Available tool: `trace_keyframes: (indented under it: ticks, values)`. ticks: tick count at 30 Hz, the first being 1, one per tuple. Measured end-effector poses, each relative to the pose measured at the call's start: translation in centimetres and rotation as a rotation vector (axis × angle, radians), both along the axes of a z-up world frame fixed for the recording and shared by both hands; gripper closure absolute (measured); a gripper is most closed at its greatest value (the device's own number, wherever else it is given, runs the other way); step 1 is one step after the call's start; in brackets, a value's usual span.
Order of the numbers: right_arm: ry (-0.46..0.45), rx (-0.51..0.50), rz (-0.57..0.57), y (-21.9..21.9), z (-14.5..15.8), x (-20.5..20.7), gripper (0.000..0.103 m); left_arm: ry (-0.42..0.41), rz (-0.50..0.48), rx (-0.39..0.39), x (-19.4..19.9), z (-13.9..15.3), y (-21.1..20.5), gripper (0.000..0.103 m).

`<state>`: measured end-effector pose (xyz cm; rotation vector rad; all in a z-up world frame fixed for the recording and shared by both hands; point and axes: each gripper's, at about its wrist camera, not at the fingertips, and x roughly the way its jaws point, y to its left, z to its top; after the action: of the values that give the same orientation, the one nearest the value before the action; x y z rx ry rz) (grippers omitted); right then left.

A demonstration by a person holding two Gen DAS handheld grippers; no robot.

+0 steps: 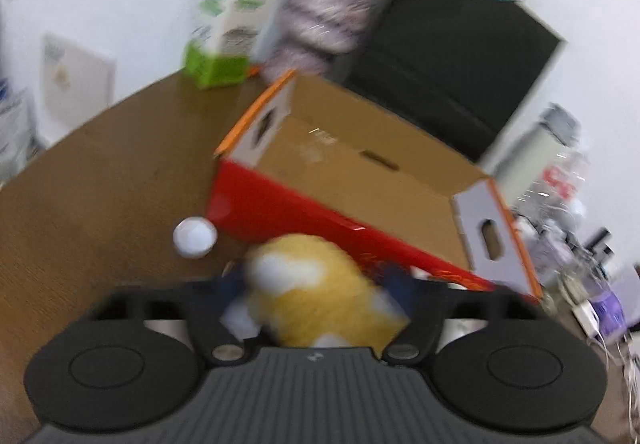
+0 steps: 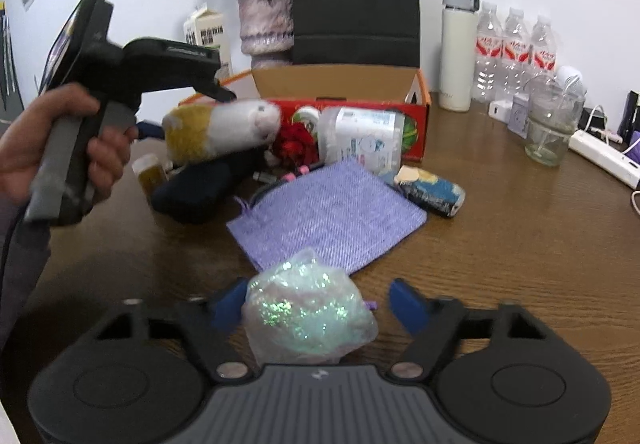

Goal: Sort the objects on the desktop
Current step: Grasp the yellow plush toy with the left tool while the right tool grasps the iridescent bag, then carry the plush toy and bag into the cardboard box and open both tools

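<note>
Left tongs (image 1: 316, 280) clamped on yellow-and-white plush toy (image 1: 316, 304), carried above brown wooden counter (image 1: 100, 184), short of open red-sided cardboard box (image 1: 360, 180) at counter's back edge. Small white ball (image 1: 195, 237) loose beside box.

Right tongs (image 2: 316, 304) half-wide around crinkly iridescent plastic bundle (image 2: 310, 314), near front edge; whether both pads press, cannot tell.

Risk: soft plush squirms free before box; slippery bundle drops.

Wood table (image 2: 500, 244) (purple mat (image 2: 328, 216), box (image 2: 416, 116))
</note>
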<state>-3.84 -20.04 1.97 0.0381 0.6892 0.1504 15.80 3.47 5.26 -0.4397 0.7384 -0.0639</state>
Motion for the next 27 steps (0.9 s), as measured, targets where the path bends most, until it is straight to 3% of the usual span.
trace_keyframes:
  ticks: [1,4,6,13,16,20,23,27]
  values:
    - [0.011,0.007,0.001,-0.1,-0.2,0.2,0.053,-0.005,0.006,-0.013,-0.1,0.0,0.2,0.043]
    - [0.002,0.017,-0.006,-0.3,-0.1,0.1,0.059,-0.04,-0.004,-0.019,-2.0,1.0,0.8,0.057]
    - [-0.019,0.024,-0.009,-0.7,0.5,-0.4,0.06,-0.07,-0.046,-0.052,-4.0,2.1,1.3,0.059]
    - [-0.087,0.033,-0.021,-1.2,2.9,-2.8,0.06,-0.168,-0.211,-0.055,-13.6,4.8,1.8,0.059]
    - [-0.105,0.024,-0.011,-0.9,3.8,-4.3,0.06,-0.16,-0.26,-0.013,-17.8,4.4,2.3,0.059]
    - [-0.123,0.02,-0.009,-0.4,4.6,-6.1,0.06,-0.152,-0.235,0.099,-21.8,3.2,2.3,0.058]
    - [-0.142,0.007,-0.012,0.1,5.1,-7.5,0.06,-0.178,-0.207,0.133,-24.2,3.2,2.6,0.058]
    - [-0.158,0.007,-0.011,0.2,5.7,-9.1,0.06,-0.22,-0.245,0.148,-26.5,3.6,2.5,0.058]
